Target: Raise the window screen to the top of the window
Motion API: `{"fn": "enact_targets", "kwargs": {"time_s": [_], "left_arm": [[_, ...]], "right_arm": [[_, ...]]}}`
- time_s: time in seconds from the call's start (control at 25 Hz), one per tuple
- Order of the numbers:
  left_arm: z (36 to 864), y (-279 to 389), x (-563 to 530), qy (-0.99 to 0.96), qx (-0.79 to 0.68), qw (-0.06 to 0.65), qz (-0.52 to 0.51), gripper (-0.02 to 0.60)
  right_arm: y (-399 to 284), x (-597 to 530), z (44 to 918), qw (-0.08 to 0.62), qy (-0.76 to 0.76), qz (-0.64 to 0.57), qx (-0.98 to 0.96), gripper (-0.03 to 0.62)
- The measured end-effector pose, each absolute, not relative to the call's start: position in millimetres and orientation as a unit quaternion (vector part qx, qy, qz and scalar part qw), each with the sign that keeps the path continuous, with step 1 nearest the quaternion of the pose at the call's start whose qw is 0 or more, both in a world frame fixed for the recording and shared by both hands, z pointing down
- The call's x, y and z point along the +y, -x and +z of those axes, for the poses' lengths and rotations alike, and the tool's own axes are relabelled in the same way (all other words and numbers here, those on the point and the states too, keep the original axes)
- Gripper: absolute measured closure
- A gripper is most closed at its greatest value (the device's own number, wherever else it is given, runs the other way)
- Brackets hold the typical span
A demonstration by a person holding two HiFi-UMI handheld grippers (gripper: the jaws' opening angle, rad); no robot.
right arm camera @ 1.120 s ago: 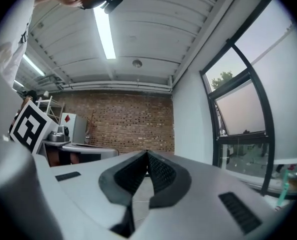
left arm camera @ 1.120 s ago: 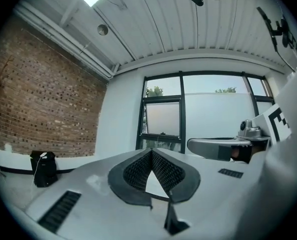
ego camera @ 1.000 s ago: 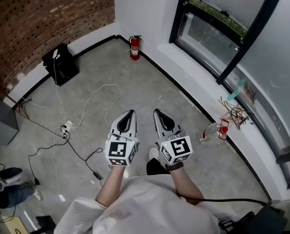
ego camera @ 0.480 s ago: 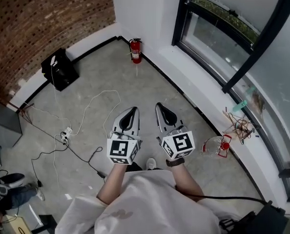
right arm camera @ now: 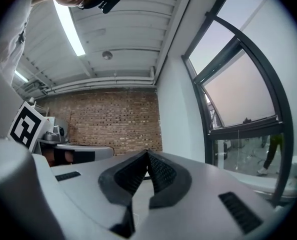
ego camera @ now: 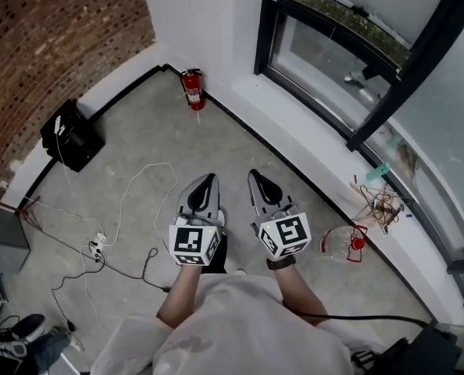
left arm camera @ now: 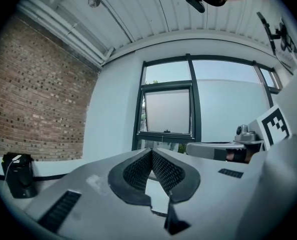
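Note:
The window (ego camera: 349, 61) with its dark frame runs along the right wall. A pale translucent screen (left arm camera: 168, 111) covers the upper part of one pane, its dark bottom bar (left arm camera: 166, 134) part way down; in the right gripper view the screen (right arm camera: 241, 91) and its bar (right arm camera: 248, 125) stand at the right. My left gripper (ego camera: 208, 180) and right gripper (ego camera: 254, 176) are side by side at waist height, pointing level toward the corner. Both are shut with nothing between the pads, well short of the window.
A red fire extinguisher (ego camera: 191, 89) stands in the corner. A black box (ego camera: 70, 135) sits by the brick wall. White and black cables (ego camera: 130, 201) and a power strip (ego camera: 98, 242) lie on the floor. A clear bottle (ego camera: 343, 244) and tangled wires (ego camera: 379, 198) rest near the sill.
The person has walked forward along the window wall with both grippers held out. The floor, cables and bottle have slid back in view. Both grippers stayed shut.

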State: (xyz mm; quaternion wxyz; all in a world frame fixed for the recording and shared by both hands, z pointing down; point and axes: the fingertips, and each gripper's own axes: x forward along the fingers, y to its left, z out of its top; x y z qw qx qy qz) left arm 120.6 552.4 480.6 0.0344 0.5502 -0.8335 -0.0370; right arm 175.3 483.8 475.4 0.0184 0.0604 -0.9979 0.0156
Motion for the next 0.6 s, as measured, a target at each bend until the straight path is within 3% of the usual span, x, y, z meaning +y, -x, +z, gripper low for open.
{"fn": "enact_targets", "kwargs": {"time_s": [0.4,0.6], "left_arm": [[440,46,404,-0.608,-0.792,-0.007,-0.047,0.58],[451,93,336,-0.655,-0.754,-0.004,-0.042,0.58]], "right_arm": [[-18,335,439,-0.014,-0.134,-0.016,-0.991,0.591],[20,290,445,-0.002,-0.176,-0.006,-0.984,0.591]]}}
